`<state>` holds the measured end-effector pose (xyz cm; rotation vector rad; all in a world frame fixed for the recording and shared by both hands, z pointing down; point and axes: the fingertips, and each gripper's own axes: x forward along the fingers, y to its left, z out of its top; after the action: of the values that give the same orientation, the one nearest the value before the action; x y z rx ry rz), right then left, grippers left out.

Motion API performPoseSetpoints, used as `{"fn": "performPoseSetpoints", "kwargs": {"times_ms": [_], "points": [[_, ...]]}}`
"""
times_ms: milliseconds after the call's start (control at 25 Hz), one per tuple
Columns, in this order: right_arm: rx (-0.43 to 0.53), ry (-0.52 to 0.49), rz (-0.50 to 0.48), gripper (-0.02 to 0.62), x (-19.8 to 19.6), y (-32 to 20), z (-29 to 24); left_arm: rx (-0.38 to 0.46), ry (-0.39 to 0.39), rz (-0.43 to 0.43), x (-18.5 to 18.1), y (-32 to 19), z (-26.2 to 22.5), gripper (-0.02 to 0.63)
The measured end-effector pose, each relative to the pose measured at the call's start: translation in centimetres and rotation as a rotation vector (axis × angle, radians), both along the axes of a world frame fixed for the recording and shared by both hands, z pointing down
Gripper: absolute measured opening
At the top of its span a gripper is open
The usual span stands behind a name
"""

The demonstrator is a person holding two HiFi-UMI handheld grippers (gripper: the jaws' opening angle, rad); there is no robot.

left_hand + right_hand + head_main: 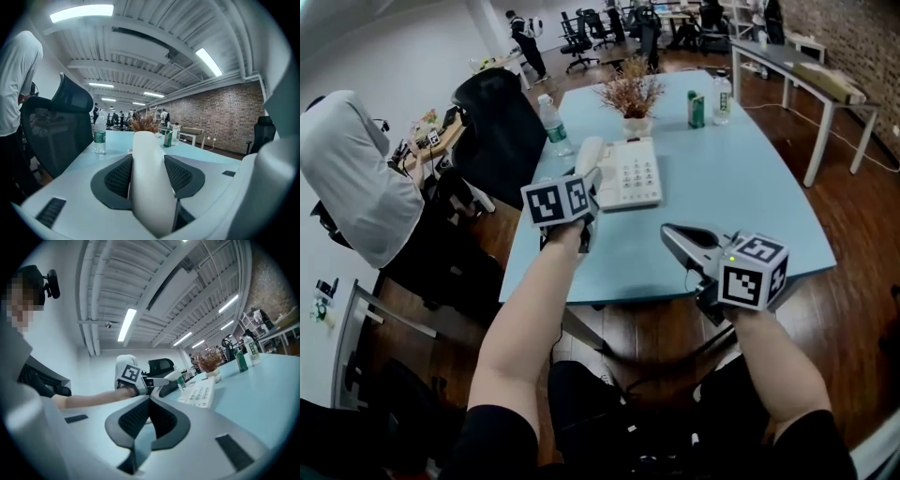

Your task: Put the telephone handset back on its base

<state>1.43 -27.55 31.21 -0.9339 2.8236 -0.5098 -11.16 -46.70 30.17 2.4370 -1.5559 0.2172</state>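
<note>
The white telephone base [630,174] with its keypad lies on the light blue table [741,197]. The white handset [589,155] runs along the base's left side, and my left gripper [587,192] is shut on its near end. In the left gripper view the handset [150,183] fills the gap between the dark pads. I cannot tell whether it rests on the cradle. My right gripper [675,239] hovers over the table's front edge, shut with nothing in it [149,404]. The right gripper view shows the base [201,392] and the left gripper [157,380] ahead.
A water bottle [553,127] stands left of the phone, and a vase of dried flowers [633,98] stands behind it. A green can [696,110] and a second bottle [722,98] are farther back. A black office chair [502,122] is at the table's left edge.
</note>
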Motion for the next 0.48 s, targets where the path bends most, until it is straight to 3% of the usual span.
{"fn": "performPoseSetpoints", "kwargs": {"times_ms": [240,480], "points": [[-0.005,0.008,0.026,0.009,1.8,-0.7,0.8,-0.094,-0.015,-0.084,1.2,-7.4,2.3,0.215],[-0.026,0.010,0.021,0.009,3.2,-1.3,2.5,-0.161,0.015,-0.158,1.8,-10.8,4.3,0.215]]}}
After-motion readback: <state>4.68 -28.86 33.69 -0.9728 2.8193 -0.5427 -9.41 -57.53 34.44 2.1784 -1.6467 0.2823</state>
